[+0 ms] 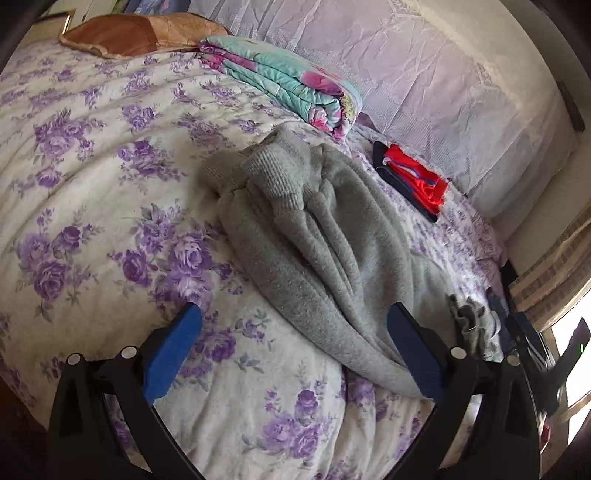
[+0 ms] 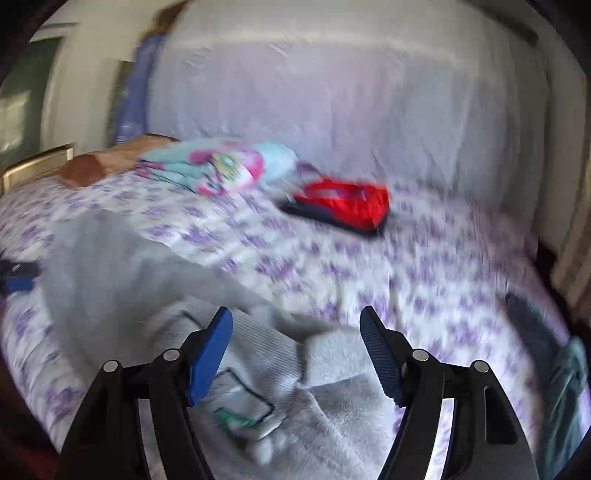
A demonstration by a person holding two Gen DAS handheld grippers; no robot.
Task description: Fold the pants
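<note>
Grey fleece pants [image 1: 317,236] lie bunched on the flowered bedspread [image 1: 92,177], ribbed cuffs toward the far side. My left gripper [image 1: 295,321] is open and empty, just above the near end of the pants. In the blurred right wrist view the pants [image 2: 155,280] spread under and ahead of my right gripper [image 2: 295,321], which is open over the waistband part with a sewn label [image 2: 240,406]. The left gripper's blue pad [image 2: 16,284] shows at the left edge.
A folded teal and pink quilt [image 1: 291,81] and a brown pillow [image 1: 129,33] lie at the far side. A folded red and navy garment [image 1: 413,181] lies to the right. A lace-covered wall [image 1: 424,74] stands behind the bed. The bed edge [image 1: 495,258] and a window [image 1: 572,332] are at right.
</note>
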